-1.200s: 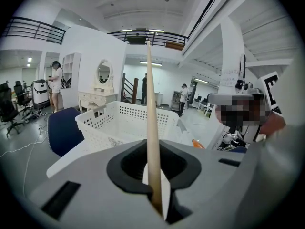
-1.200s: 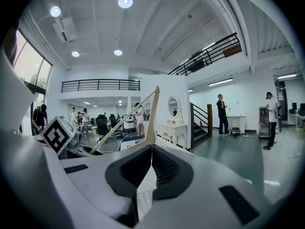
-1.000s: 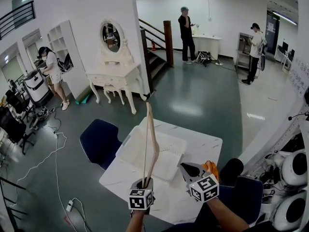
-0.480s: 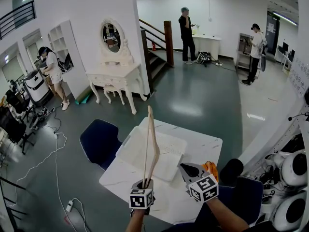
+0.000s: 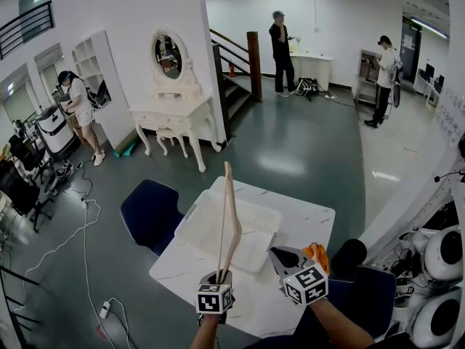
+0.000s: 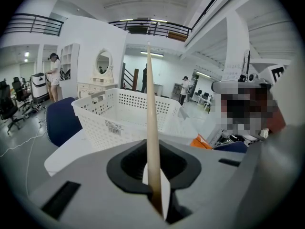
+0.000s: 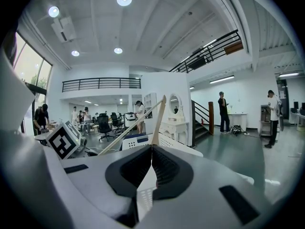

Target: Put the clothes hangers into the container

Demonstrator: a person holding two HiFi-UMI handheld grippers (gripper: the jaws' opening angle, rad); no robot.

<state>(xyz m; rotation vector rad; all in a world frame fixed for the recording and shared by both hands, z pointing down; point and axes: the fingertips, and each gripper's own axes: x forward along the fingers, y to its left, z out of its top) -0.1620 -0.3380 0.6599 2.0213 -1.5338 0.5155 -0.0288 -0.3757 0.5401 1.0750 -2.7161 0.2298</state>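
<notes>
Head view: my left gripper [image 5: 218, 276] holds the pale wooden clothes hanger [image 5: 229, 217] upright. The white perforated plastic basket [image 5: 254, 231] sits at 12 o'clock on the white marble table [image 5: 309, 217].
Left gripper view: jaws nearly closed, clamped on the hanger's lower end.
Right gripper view: my right gripper [image 7: 152, 149] has its pads together and holds nothing.
Doing it well: I should tip the hanger forward and lower it flat inside the rim before letting go.

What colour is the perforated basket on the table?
White basket, clearest in the left gripper view.
</notes>
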